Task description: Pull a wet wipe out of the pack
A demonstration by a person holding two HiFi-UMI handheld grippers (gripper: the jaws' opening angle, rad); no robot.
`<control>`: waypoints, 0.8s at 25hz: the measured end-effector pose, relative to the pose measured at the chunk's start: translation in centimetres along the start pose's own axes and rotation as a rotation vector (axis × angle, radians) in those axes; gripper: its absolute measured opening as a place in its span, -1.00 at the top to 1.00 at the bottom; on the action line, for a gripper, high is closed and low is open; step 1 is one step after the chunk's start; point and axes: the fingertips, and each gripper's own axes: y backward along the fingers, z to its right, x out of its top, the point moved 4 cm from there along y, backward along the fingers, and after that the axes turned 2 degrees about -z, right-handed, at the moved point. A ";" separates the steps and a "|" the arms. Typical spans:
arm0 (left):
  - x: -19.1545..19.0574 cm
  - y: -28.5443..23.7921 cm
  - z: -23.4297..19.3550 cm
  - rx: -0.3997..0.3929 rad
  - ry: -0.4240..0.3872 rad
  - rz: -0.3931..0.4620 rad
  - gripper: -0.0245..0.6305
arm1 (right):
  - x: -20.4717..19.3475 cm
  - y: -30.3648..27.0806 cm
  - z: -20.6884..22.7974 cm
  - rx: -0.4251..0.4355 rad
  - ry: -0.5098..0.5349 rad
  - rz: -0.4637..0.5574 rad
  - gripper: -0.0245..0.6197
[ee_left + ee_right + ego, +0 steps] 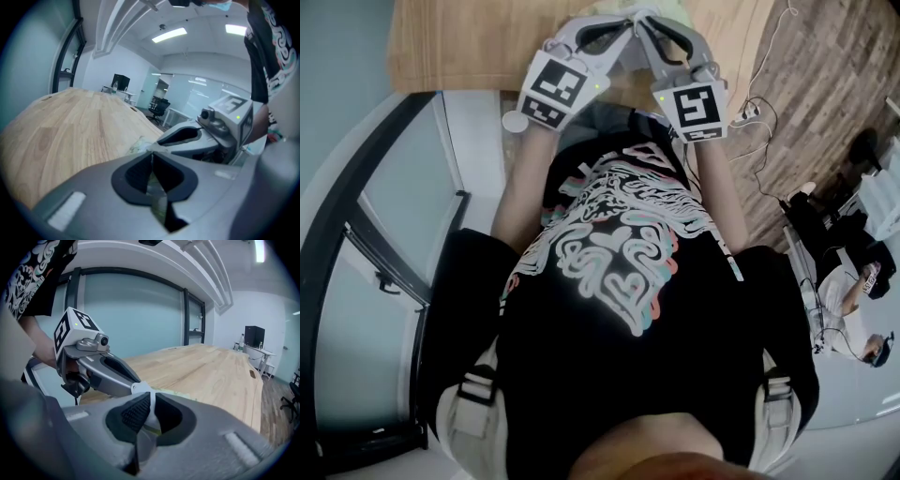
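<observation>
The wet-wipe pack shows only as a pale green patch at the top edge of the head view, on the wooden table. My two grippers meet tip to tip over it. My left gripper is shut, with a thin greenish edge of the pack between its pads. My right gripper is shut on a white wet wipe that sticks up from its tips. In the right gripper view the wipe touches the left gripper's tip. Most of the pack is hidden by the jaws.
The table runs far ahead and to the sides of the grippers. A glass wall with dark frames stands on the person's left. Cables lie on the wood-look floor on the right, where another person sits.
</observation>
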 end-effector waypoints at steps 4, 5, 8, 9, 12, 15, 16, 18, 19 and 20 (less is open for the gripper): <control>0.1 0.3 -0.4 -0.007 0.043 0.021 0.93 | 0.0 -0.3 -0.1 -0.014 0.002 -0.004 0.83; 0.0 0.4 -0.5 -0.005 0.045 0.023 0.93 | 0.0 -0.3 -0.1 -0.015 0.000 -0.006 0.83; -0.2 0.7 -0.6 0.000 0.045 0.025 0.93 | -0.2 -0.5 -0.4 -0.012 0.000 -0.010 0.83; -0.2 0.8 -0.6 0.001 0.045 0.027 0.93 | -0.2 -0.6 -0.5 -0.014 0.001 -0.011 0.83; -0.2 1.1 -0.7 0.003 0.065 0.046 0.93 | -0.2 -0.6 -0.7 -0.021 0.004 -0.013 0.83; 0.0 1.3 -1.0 0.016 0.080 0.075 0.93 | -0.1 -0.6 -0.6 -0.026 0.005 -0.012 0.83; 0.0 1.5 -0.9 0.019 0.073 0.077 0.93 | -0.1 -0.6 -0.7 -0.026 0.005 -0.012 0.83; -0.1 1.6 -0.8 0.014 0.058 0.065 0.93 | -0.1 -0.6 -0.8 -0.027 0.006 -0.013 0.83; -0.1 1.6 -0.7 0.012 0.053 0.061 0.93 | -0.2 -0.6 -0.8 -0.028 0.006 -0.013 0.83; -0.1 1.6 -0.7 0.011 0.051 0.059 0.93 | -0.2 -0.6 -0.7 -0.028 0.005 -0.013 0.83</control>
